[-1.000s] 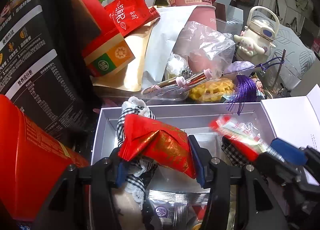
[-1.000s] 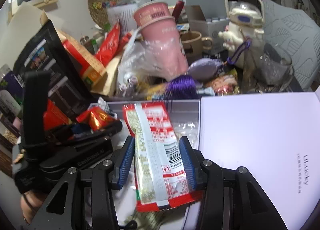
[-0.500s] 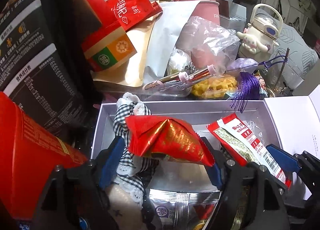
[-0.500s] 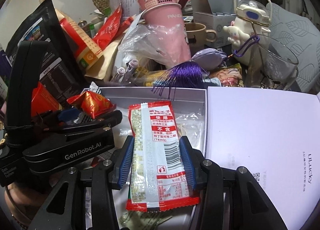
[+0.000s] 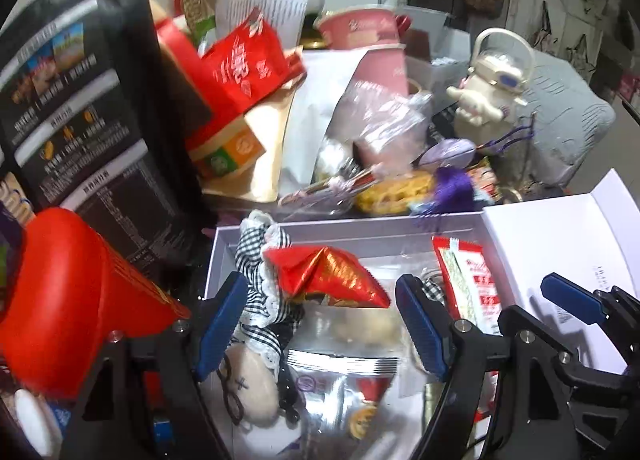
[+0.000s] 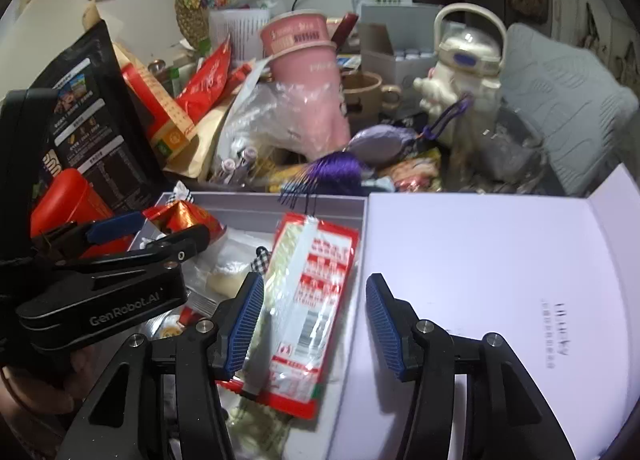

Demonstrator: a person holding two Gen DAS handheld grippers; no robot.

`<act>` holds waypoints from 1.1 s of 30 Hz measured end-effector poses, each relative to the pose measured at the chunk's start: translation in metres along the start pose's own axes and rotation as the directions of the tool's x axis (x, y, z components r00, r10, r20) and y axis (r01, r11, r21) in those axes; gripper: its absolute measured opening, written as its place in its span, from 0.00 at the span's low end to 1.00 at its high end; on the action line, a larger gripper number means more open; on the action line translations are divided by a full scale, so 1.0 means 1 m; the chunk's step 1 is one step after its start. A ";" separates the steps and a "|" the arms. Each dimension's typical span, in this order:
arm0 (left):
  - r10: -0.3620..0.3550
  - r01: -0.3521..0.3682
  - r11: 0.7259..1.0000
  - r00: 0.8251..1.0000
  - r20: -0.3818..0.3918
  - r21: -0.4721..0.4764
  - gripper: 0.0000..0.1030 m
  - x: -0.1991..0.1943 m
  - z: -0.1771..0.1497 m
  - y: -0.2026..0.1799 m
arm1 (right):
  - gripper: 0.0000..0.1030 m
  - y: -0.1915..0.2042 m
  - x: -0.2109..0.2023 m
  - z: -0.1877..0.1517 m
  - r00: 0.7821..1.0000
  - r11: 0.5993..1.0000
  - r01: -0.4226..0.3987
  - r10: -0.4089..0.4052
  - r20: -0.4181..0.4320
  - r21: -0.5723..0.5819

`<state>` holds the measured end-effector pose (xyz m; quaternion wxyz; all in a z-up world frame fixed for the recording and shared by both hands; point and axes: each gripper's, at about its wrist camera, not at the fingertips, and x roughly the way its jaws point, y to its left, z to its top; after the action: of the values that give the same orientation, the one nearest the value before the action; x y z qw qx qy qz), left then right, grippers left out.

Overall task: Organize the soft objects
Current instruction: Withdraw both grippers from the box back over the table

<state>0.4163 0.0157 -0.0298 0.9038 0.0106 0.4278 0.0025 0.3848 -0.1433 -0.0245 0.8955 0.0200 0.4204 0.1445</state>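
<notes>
A pale lilac box (image 5: 360,225) (image 6: 260,201) holds soft items. A red-and-gold pouch (image 5: 328,272) (image 6: 180,217) lies in it on a checked cloth doll (image 5: 256,260) and a silver foil packet (image 5: 344,380). My left gripper (image 5: 320,324) (image 6: 152,232) hovers open above the pouch, its pads clear of it. A red-and-white snack packet (image 6: 316,280) (image 5: 468,280) lies tilted at the box's right side. The jaws of my right gripper (image 6: 316,320) (image 5: 536,304) are opening, with the packet between them and both pads off it.
The box's open white lid (image 6: 480,280) lies flat to the right. Behind the box are pink cups (image 6: 308,71), a purple tassel (image 6: 336,175), a white kettle (image 6: 464,71) and a grey cushion (image 6: 568,99). A black bag (image 5: 80,119) and a red canister (image 5: 68,292) stand left.
My left jaws opened and let go of the red-and-gold pouch, then drew up and back. My right jaws spread off the snack packet, which now rests in the box.
</notes>
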 end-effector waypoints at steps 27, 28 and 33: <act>-0.063 0.050 0.997 0.954 0.292 0.051 0.74 -0.181 -0.006 -0.018 | 0.54 0.009 -0.176 -0.007 0.952 0.999 0.054 -0.050 0.302 -0.005; -0.072 0.059 0.997 0.950 0.303 0.054 0.74 -0.188 -0.008 -0.018 | 0.54 0.011 -0.185 -0.009 0.947 0.998 0.063 -0.057 0.317 -0.007; -0.098 0.076 0.994 0.927 0.361 0.074 0.74 -0.228 -0.022 -0.021 | 0.68 0.021 -0.223 -0.023 0.922 0.996 0.089 -0.072 0.381 -0.027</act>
<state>0.2542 -0.0083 0.1318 0.9660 0.0185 0.2528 -0.0520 0.2276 -0.1870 0.1310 0.9653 0.0109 0.2363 0.1102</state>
